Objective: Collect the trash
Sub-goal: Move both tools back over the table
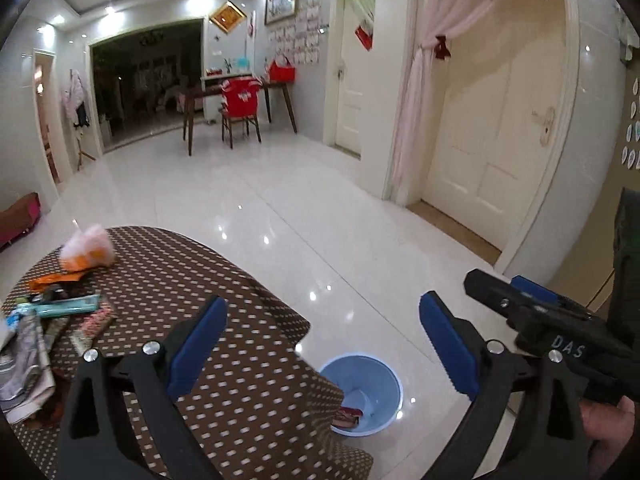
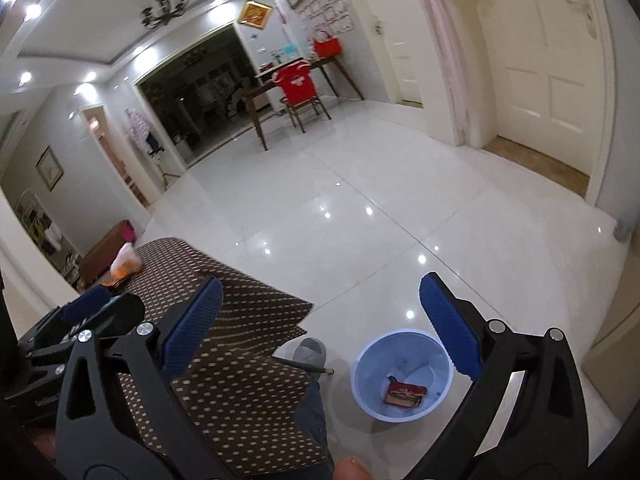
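Both of your tongs, left (image 1: 322, 344) and right (image 2: 320, 328), gape wide and empty. Wrappers (image 1: 60, 312) lie heaped on the counter (image 1: 240, 380); one red packet (image 2: 405, 394) sits in the blue bin (image 2: 402, 376).

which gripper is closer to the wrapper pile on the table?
Left. The left gripper hangs open over the table beside the wrapper pile; the right gripper is open over the blue bin.

One text reads clearly — "DAS", white letters on the right gripper (image 1: 532, 300) body.
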`<move>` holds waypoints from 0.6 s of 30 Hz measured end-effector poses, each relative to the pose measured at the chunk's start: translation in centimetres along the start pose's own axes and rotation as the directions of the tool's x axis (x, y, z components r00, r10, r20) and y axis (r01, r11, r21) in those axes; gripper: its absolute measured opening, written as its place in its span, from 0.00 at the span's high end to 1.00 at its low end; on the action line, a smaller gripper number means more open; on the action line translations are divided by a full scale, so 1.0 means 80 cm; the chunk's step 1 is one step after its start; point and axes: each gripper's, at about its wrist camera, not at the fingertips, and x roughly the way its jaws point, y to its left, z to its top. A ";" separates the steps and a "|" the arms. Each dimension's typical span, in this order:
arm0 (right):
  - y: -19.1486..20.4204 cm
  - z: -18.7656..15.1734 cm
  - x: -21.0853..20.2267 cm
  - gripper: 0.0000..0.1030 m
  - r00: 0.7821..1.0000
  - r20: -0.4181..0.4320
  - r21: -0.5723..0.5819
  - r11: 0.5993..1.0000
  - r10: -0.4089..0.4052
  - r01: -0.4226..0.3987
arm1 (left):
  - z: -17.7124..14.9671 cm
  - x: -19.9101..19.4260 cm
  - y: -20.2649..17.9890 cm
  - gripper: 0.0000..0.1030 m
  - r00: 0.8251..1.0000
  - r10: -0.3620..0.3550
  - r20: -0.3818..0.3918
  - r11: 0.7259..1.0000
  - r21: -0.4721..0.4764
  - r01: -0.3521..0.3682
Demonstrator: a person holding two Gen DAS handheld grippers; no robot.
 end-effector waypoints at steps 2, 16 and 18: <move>0.014 -0.002 -0.001 0.06 1.000 -0.003 -0.021 1.000 0.015 -0.015 | -0.002 -0.017 0.013 0.07 1.000 0.007 0.026 1.000 -0.014 -0.007; 0.166 -0.023 0.023 0.06 0.987 -0.078 -0.201 0.967 0.142 -0.155 | -0.025 -0.116 0.122 0.07 0.980 0.146 0.138 0.982 -0.143 -0.126; 0.189 -0.028 0.031 0.06 0.983 -0.096 -0.225 0.959 0.154 -0.172 | -0.029 -0.132 0.143 0.07 0.971 0.184 0.151 0.973 -0.164 -0.159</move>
